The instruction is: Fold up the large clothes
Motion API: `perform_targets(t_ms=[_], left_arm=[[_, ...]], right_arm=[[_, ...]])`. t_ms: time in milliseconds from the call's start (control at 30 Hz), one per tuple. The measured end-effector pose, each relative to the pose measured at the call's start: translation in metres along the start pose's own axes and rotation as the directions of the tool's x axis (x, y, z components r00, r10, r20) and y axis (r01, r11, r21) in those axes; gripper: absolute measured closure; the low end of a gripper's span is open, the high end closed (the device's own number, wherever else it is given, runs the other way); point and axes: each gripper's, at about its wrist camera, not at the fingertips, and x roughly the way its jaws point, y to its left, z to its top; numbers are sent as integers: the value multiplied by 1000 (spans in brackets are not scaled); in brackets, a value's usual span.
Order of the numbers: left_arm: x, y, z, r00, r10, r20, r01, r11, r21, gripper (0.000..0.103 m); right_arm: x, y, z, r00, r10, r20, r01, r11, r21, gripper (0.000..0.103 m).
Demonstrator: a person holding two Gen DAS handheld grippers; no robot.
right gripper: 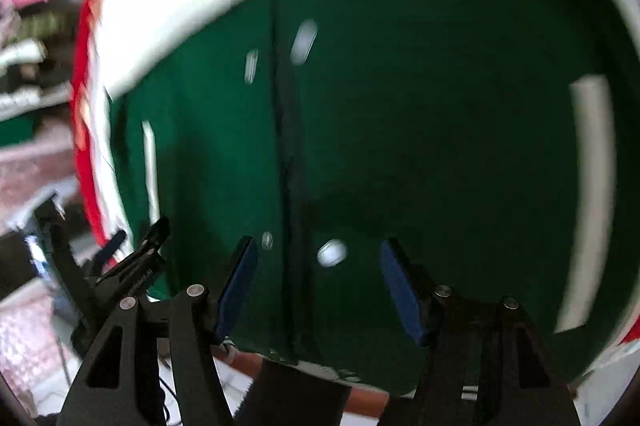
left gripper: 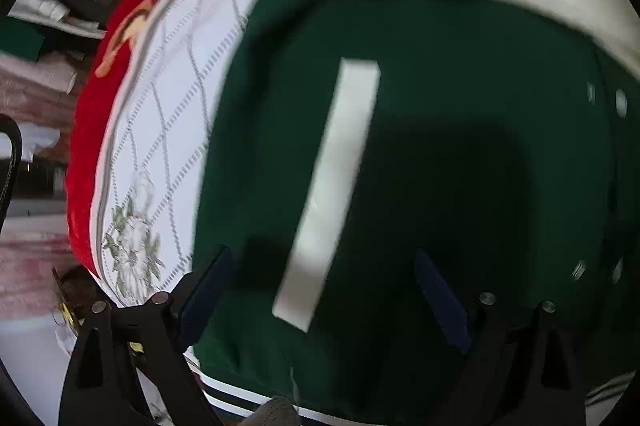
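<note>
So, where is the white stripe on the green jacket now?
In the left wrist view the white stripe runs slantwise on the green jacket, between the left gripper open fingers, right of the quilted white bed cover.

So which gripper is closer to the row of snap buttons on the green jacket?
Right. The right gripper straddles the snap buttons; the left gripper is over the white pocket stripe.

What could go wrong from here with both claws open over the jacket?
1. The dark green jacket with white sleeves reaches the red-trimmed quilted bed's near edge; a pull might drag it off.
2. The right claw straddles the snap-button front opening; closing could grab one layer only.
</note>
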Motion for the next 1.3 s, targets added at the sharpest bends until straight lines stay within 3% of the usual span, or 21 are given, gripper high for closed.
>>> perform_targets(t_ms=[67,100,133,167,267,433,567,667,733,767,800,867,967,1033,1133,1200,1300], left_arm=[[6,-5,-6,1000,13,-24,-12,999,31,11],[6,-7,-8,1000,7,-23,-6,999,33,11],[6,-7,-8,1000,3,-19,-3,999,33,11],[5,-5,-9,1000,-7,-19,7,999,33,11],[4,1,-9,999,-43,-22,44,999,26,11],[4,14,-12,997,-78,-17,78,997,22,11],[-5,34,-11,994,-103,-18,103,995,2,11],[-27,54,9,996,-82,45,83,997,-5,11],[-39,64,33,993,-34,117,35,999,-6,11],[-41,67,48,988,-3,154,4,1000,-5,11],[-40,67,61,983,30,183,-29,1000,-4,11],[-29,65,90,968,100,229,-104,995,7,11],[9,55,140,952,204,226,-218,975,35,11],[29,51,161,946,247,208,-262,964,46,0],[41,72,172,958,220,182,-221,975,-12,0],[36,82,164,961,206,184,-201,978,-49,0],[42,96,170,977,148,155,-130,984,-120,0]], right_arm=[[30,9,-6,994,-101,-45,102,995,8,41],[36,12,-9,990,-143,-21,143,989,32,50],[36,14,-12,982,-189,14,188,980,61,61],[35,16,-14,974,-225,24,222,972,79,88],[28,22,-20,978,-206,45,200,973,114,91],[22,62,-28,982,-182,55,182,983,17,91],[39,88,-27,985,-175,7,175,983,-62,92],[43,86,-20,989,-142,-30,140,989,-56,84],[28,78,-17,995,-101,-6,101,994,-29,59],[20,76,-17,995,-96,15,97,995,-21,39],[7,72,-16,993,-102,54,103,995,-11,32],[-12,64,-14,985,-130,115,129,992,12,32],[-30,41,-7,972,-159,175,146,986,87,32],[-40,22,0,964,-173,203,142,977,159,32],[-52,6,0,950,-192,247,139,967,215,32],[-64,-6,0,934,-219,282,149,957,248,32],[-76,-42,-2,915,-262,307,171,941,292,32]])
